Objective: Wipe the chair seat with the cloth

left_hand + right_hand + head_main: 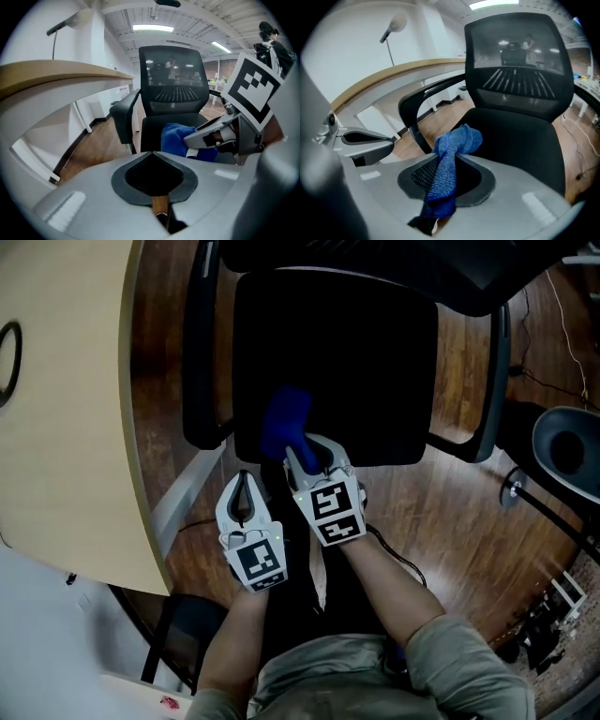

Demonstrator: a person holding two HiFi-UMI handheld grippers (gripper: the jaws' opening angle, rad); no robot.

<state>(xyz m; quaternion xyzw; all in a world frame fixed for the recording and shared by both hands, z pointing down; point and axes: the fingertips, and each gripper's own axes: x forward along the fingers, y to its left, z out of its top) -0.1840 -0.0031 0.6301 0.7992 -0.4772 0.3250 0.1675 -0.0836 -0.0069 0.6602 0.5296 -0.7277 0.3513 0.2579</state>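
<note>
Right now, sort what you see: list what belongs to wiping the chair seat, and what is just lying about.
In the job:
- blue cloth, clamped in the right gripper
- chair seat, below the cloth

Not in the job:
- left gripper, shut and empty
- desk
- desk lamp

On my left I see a pale wood bench (66, 427) with a curved edge, and a black ring (7, 362) lying on it at the picture's border. A dark wood floor (450, 512) runs under everything. Thin cables (565, 329) trail over it at the upper right, near a round grey-blue object (548, 432) I can't identify. The right gripper view gives me a white lamp (397, 21) above the bench. The left gripper view shows 2 ceiling light strips (152, 28).
</note>
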